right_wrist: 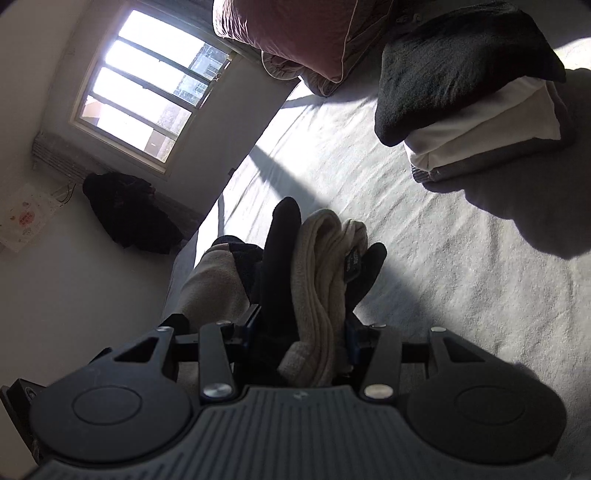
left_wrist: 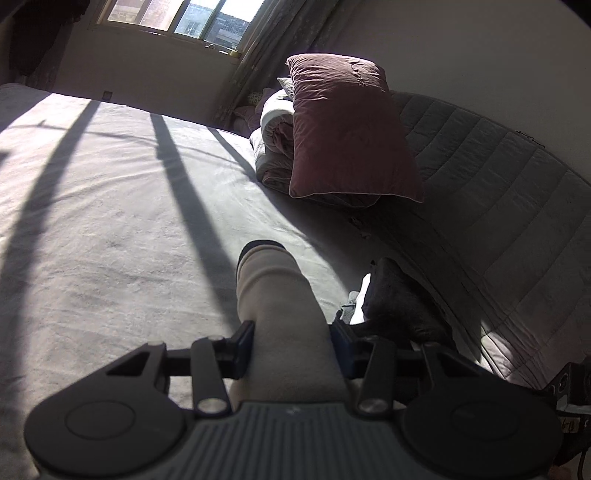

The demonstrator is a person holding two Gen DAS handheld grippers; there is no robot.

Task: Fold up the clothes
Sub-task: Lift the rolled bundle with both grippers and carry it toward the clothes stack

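Your left gripper (left_wrist: 291, 347) clamps the folded beige knit garment (left_wrist: 275, 295) above the grey bedsheet (left_wrist: 110, 221); your right gripper (right_wrist: 301, 332) pinches its bunched beige-and-black end (right_wrist: 317, 266). Beyond lies a folded dark-and-white clothes stack (right_wrist: 476, 110), then a maroon pillow (left_wrist: 343, 129).

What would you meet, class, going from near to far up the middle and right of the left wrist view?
left gripper shut on the beige garment → stack of folded clothes → maroon pillow leaning on the rolled duvet → window.
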